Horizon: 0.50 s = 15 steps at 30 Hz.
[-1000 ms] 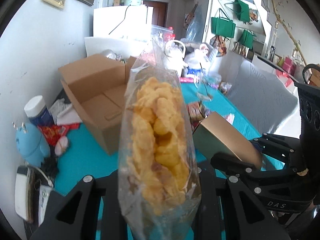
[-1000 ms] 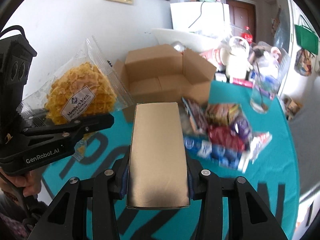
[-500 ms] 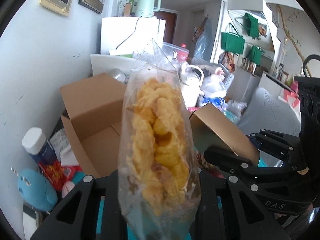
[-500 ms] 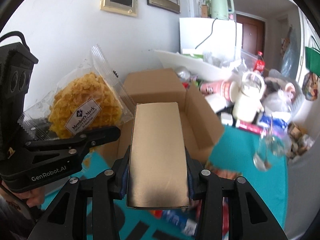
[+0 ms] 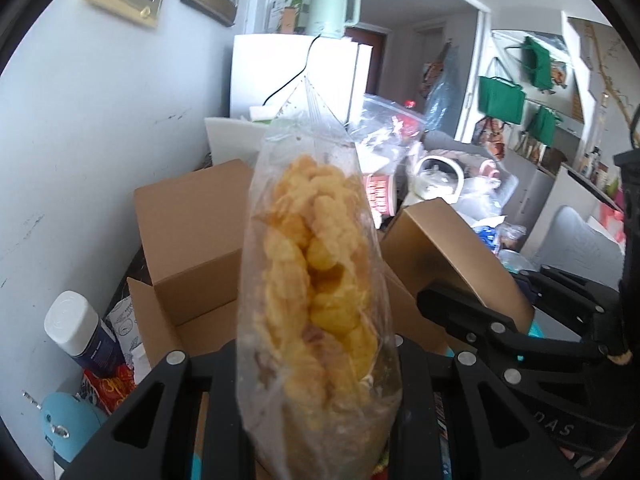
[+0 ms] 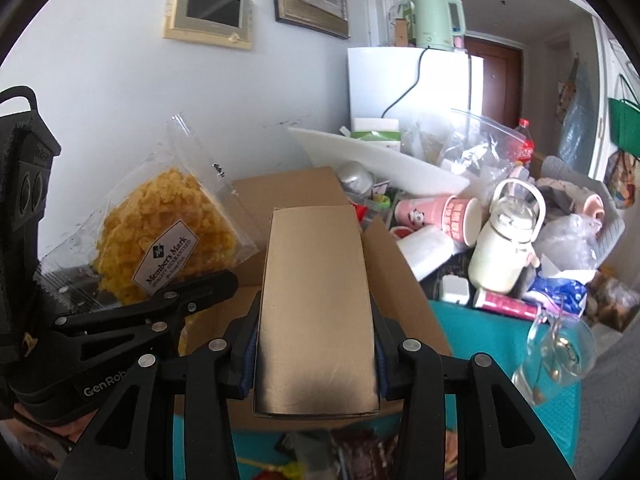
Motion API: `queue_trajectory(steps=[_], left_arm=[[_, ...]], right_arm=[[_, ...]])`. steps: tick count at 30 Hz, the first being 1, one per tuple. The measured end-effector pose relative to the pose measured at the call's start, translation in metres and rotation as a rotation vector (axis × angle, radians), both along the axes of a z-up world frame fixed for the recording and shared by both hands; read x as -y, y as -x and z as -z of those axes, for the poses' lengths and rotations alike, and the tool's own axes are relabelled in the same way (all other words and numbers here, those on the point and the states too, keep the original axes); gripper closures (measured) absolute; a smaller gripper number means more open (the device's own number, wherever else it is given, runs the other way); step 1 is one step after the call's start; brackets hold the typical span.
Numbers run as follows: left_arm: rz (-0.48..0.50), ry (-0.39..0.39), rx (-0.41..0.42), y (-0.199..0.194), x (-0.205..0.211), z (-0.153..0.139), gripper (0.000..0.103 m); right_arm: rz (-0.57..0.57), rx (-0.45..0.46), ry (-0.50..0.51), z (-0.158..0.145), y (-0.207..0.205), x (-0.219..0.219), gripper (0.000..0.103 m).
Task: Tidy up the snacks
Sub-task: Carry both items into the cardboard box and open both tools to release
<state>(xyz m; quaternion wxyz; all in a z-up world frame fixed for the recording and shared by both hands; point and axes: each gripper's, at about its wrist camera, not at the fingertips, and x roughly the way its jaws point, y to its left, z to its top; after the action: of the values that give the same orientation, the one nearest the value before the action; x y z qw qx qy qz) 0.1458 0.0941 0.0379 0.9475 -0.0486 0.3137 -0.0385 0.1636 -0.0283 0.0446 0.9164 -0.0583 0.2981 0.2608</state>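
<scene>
**Both your grippers carry a snack above the open carton**

Your left gripper is clenched on a clear bag of yellow puffed snack; its fingers press the lower part of the bag from both sides, and the bag stands upright, edge-on to the camera. From the right wrist view you see the same bag flat, with a dark label, at the left side of the scene.

Your right gripper is grasping a plain golden-brown box; the pads touch its two long sides near the close end, and the box points away from you.

Both snacks are held in the air over the open cardboard carton, which stands against the white wall, its flaps up. The golden-brown box is just to the right of the bag.

Far right of the carton, the teal table is crowded: pink paper cups, a white jug with a handle and a clear glass. At the near left stands a bottle with a white cap
</scene>
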Motion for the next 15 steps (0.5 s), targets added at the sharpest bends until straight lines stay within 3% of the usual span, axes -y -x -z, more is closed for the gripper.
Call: queue_trajectory(steps=[8, 15], left_arm=[[-0.047, -0.011, -0.080, -0.034, -0.012, 0.033, 0.079], [-0.058, -0.050, -0.161, -0.052, -0.007, 0.055, 0.079]], right_arm=[[0.022, -0.044, -0.024, 0.024, -0.034, -0.001, 0.060], [0.023, -0.113, 0.040, 0.052, -0.052, -0.009, 0.060]])
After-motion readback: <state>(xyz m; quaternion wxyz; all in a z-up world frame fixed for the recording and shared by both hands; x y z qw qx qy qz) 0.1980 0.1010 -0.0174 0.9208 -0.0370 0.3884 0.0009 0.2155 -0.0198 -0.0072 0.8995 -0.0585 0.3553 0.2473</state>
